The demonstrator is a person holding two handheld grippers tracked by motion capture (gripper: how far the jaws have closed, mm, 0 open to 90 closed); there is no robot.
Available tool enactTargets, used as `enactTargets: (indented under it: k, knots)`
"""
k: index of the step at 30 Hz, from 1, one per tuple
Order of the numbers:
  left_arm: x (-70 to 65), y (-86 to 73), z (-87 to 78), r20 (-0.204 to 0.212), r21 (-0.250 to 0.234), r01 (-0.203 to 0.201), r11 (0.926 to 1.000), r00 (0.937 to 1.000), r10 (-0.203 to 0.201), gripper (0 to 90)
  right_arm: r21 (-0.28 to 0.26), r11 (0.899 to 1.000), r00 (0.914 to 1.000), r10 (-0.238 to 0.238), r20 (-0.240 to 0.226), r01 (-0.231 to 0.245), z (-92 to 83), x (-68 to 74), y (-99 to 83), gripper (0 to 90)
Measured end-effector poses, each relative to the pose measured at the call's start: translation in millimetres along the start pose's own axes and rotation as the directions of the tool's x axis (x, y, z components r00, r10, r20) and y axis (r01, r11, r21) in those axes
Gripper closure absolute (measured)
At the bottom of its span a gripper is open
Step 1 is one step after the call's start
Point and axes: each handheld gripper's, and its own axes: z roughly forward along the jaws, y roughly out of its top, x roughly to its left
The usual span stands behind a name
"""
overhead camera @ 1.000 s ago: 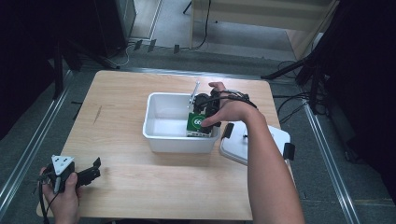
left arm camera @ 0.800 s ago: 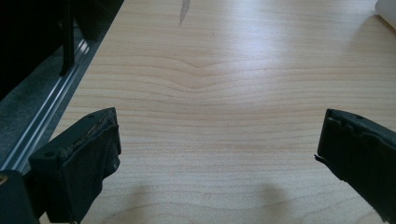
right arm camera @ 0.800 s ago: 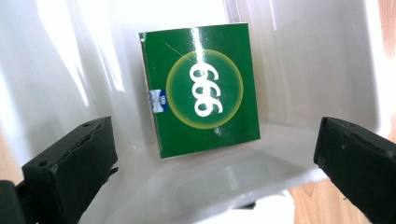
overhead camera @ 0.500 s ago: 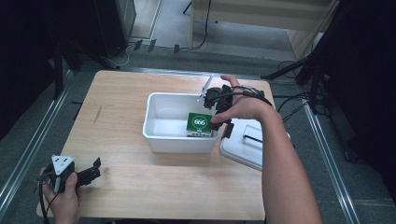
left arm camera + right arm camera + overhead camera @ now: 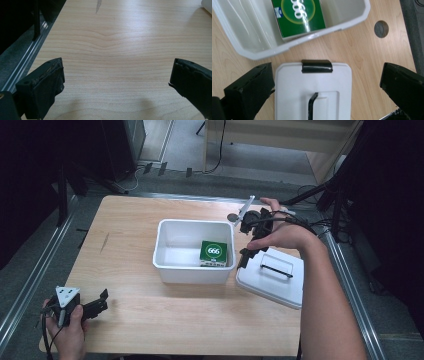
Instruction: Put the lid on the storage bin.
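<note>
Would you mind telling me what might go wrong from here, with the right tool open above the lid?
1. The lid juts past the table's right edge; a push might tip it off.
2. The right tool hangs open over the lid's clip end, not its black handle, so closing now could miss.
3. The lid sits close beside the white bin holding the green box; lifting could knock the bin.

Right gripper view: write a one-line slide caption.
Open right gripper above white plastic lid, green 666 box lying in white plastic bin.
</note>
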Motion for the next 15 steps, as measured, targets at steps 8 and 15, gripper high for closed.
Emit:
enactTargets:
  k: [8, 15]
  knots:
    - [-0.2, 0.1, 0.0, -0.002, 0.001, -0.005, 1.0000, 1.0000, 0.005, 0.0, 0.016, 0.999, 0.9993, 0.035, -0.013, -0.035, 1.2, -1.3, -23.8, 1.6]
    - [-0.6, 0.0, -0.1, -0.004, 0.002, -0.007, 1.0000, 1.0000, 0.007, 0.0, 0.040, 0.997, 0.9977, 0.064, -0.022, -0.063, 12.2, -2.0, -44.6, 5.0]
